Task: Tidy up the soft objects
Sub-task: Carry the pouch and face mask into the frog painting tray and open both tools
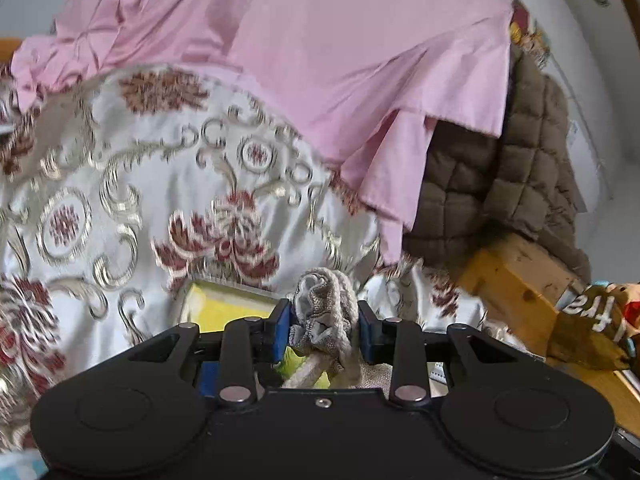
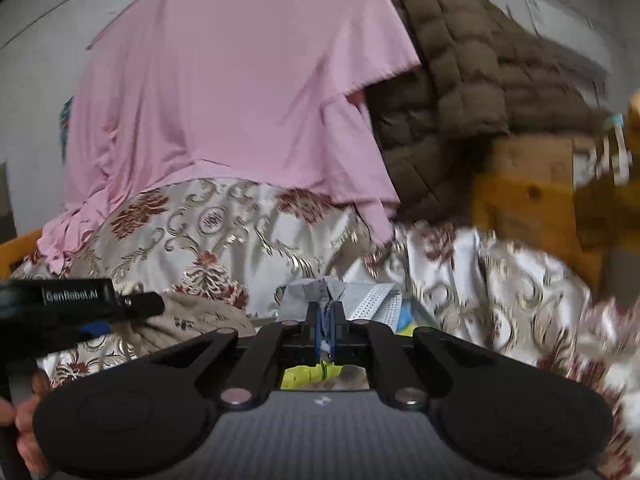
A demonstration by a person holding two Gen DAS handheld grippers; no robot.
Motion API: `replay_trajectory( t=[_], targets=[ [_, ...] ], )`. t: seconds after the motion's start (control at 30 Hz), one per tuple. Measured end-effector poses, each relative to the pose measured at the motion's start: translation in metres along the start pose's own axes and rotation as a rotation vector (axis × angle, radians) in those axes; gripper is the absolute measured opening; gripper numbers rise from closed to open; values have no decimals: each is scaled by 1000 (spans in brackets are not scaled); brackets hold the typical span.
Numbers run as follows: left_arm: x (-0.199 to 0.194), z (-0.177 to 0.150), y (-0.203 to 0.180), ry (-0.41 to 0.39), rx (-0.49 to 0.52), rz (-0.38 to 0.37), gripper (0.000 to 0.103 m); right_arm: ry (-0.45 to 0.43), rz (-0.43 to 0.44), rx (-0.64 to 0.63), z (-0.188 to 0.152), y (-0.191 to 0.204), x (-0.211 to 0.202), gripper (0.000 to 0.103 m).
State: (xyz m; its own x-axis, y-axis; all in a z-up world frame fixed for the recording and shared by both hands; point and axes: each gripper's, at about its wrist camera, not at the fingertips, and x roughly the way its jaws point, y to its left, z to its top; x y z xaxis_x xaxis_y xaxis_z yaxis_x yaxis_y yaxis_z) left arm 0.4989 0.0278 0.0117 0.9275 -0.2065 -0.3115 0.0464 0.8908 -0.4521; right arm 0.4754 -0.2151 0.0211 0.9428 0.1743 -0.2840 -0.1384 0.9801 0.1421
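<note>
Between the left gripper [image 1: 324, 330] pads sits a bunched beige cloth [image 1: 328, 308], clamped; the right gripper [image 2: 326, 320] pinches a thin grey-white piece [image 2: 316, 294] shut. Both bundles (one cloth, possibly) point ahead toward the patterned bedspread [image 1: 168, 184], left hand alongside.

Both wrist views low, close, facing the pink sheet [image 1: 320, 60] [image 2: 240, 100]
</note>
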Motion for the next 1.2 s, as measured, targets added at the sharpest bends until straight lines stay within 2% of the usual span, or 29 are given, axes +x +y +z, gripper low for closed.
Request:
replay_trajectory(
  t=[0.2,0.37,0.43,0.53,0.67,0.73,0.9,0.93,1.2],
  targets=[
    [28,-21,-2,120,10,48,36,114,-38,55,-21,-9,20,5],
    [31,-29,2,165,34,103,37,159,-35,63,-26,-6,24,6],
    [30,-29,7,185,31,115,38,186,-31,66,-25,-4,25,10],
    [26,-29,9,197,48,131,43,197,-33,59,-25,-2,25,17],
    [16,-26,8,183,68,145,59,185,-31,59,-24,-2,18,20],
    [10,-27,7,185,79,147,67,180,-31,58,-23,-2,12,29],
    [-10,-28,0,172,130,151,72,143,-34,62,-12,-1,-14,50],
    [-17,-27,-1,163,137,152,74,133,-31,65,-9,-1,-20,56],
    [-90,-16,-9,55,174,150,90,-5,-20,11,15,8,-95,81]
  ],
)
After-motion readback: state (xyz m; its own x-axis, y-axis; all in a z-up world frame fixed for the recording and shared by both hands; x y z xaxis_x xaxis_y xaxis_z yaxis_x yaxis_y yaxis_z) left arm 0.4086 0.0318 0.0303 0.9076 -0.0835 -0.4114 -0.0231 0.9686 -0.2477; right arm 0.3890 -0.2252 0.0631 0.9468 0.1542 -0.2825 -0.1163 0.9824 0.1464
